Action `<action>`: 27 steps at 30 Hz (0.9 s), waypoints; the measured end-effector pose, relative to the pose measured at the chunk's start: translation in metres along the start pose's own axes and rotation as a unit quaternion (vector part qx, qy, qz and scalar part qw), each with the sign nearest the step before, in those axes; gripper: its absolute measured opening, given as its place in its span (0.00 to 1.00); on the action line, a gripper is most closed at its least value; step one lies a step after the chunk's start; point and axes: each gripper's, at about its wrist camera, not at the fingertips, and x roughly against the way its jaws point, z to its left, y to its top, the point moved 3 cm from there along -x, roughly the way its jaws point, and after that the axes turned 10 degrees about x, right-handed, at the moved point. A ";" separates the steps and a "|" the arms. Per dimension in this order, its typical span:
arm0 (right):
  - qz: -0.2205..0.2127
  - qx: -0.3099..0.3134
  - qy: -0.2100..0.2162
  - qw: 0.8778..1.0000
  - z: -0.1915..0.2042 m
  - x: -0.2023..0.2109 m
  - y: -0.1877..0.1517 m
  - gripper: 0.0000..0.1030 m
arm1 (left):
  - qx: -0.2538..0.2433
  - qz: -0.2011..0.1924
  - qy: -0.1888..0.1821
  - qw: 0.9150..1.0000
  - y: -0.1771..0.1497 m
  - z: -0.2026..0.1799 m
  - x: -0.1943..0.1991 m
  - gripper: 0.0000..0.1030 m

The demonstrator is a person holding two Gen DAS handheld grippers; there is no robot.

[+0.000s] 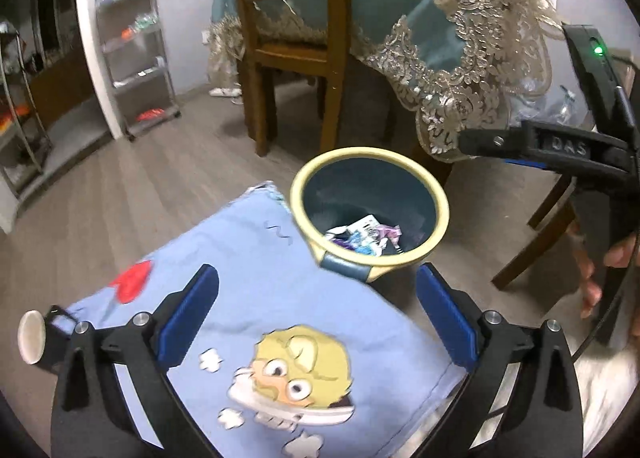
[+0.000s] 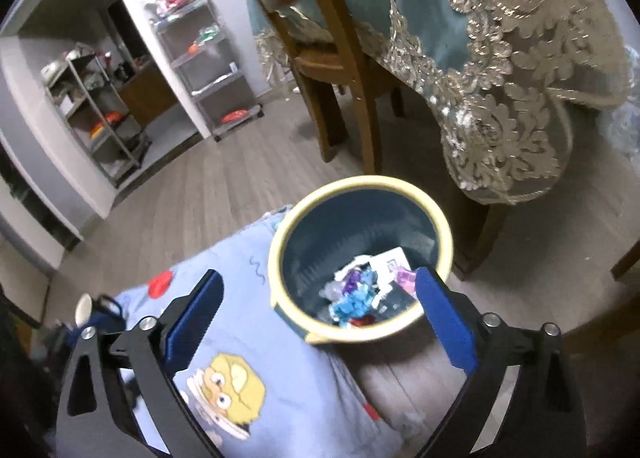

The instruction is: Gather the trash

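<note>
Both grippers are spread wide w/ nothing between the blue pads. Left gripper (image 1: 316,314) hangs over a light-blue cartoon-print cloth (image 1: 256,298), aimed down toward the floor. Right gripper (image 2: 318,316) is above the near rim of the waste bin (image 2: 280,242); from the left wrist view it shows at the right edge, black frame w/ a green light, a hand (image 1: 600,270) wrapped on its grip.

Bin: round, teal inside, cream rim, standing upright on the grey wood-look floor (image 1: 132,198), just beside the cloth's far corner. Trash (image 2: 366,290) sits at the bottom of the bin: crumpled wrappers in blue, purple, pink, plus a white card-like piece. Exact items too blurred to tell.

Behind the bin: a wooden chair (image 1: 296,42) and a table draped in a teal cloth w/ gold lace trim (image 1: 460,86) hanging near the bin's far side. A metal shelf rack (image 1: 136,58) stands against the white wall further back.
</note>
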 end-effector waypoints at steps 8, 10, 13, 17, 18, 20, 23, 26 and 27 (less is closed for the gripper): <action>-0.001 0.034 -0.047 0.998 0.015 0.051 -0.032 0.95 | 0.071 -0.031 -0.001 0.997 -0.010 0.005 0.040 0.94; -0.016 0.029 -0.039 0.999 0.013 0.062 -0.037 0.95 | 0.081 -0.024 0.012 0.996 -0.015 0.007 0.041 0.94; -0.056 0.009 -0.040 0.998 0.008 0.079 -0.041 0.95 | 0.081 -0.023 0.006 0.996 -0.021 0.007 0.040 0.94; -0.068 0.000 -0.043 0.997 0.005 0.082 -0.039 0.95 | 0.071 -0.035 0.019 0.997 -0.022 0.009 0.041 0.94; -0.069 0.002 -0.043 0.997 0.006 0.082 -0.039 0.95 | 0.070 -0.036 0.018 0.997 -0.022 0.009 0.041 0.94; -0.070 0.011 -0.048 0.996 0.010 0.083 -0.039 0.95 | 0.071 -0.037 0.016 0.997 -0.022 0.010 0.042 0.94; -0.068 0.022 -0.052 0.996 0.016 0.082 -0.039 0.95 | 0.073 -0.035 0.016 0.997 -0.022 0.011 0.040 0.94; -0.065 0.033 -0.055 0.996 0.021 0.080 -0.038 0.95 | 0.071 -0.034 0.020 0.997 -0.022 0.011 0.040 0.94; -0.065 0.036 -0.056 0.996 0.023 0.080 -0.039 0.95 | 0.071 -0.034 0.019 0.997 -0.022 0.010 0.040 0.94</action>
